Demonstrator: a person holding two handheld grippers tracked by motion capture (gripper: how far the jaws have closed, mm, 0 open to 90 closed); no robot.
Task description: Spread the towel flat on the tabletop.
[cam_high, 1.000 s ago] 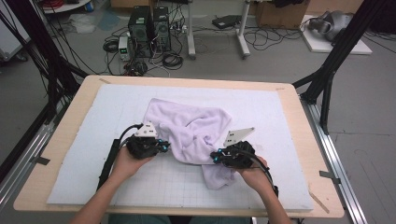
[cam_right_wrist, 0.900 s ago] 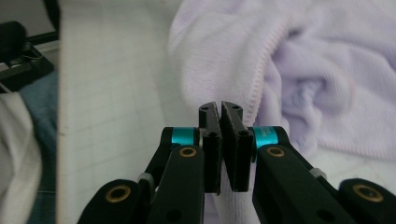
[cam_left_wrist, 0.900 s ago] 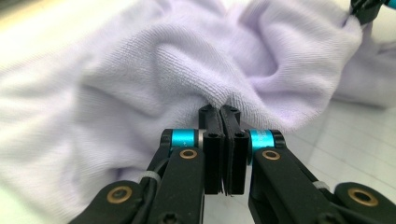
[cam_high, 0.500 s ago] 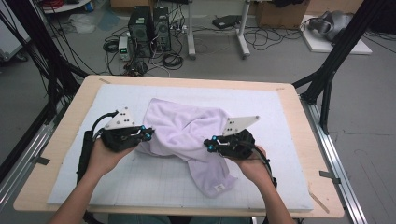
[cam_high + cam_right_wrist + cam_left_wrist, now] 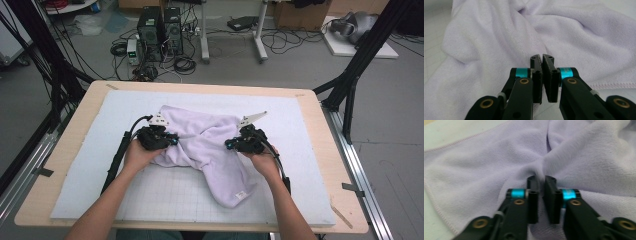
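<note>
while the lilac towel (image 5: 205,150) is lying crumpled on the white mat (image 5: 310,150), the left gripper (image 5: 541,180) is pointing into its left side, its jaws having just been opening to a narrow gap, a fold of cloth between them. the right gripper (image 5: 541,58) is sitting at the towel's right edge, its jaws nearly together with nothing plainly pinched.

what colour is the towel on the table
The towel is pale lilac, plain, with a pinkish stitched hem; clearest in the right gripper view.

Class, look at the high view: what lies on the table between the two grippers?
Bunched lavender towel spans the stretch between the left gripper and right gripper; the high view shows it.
</note>
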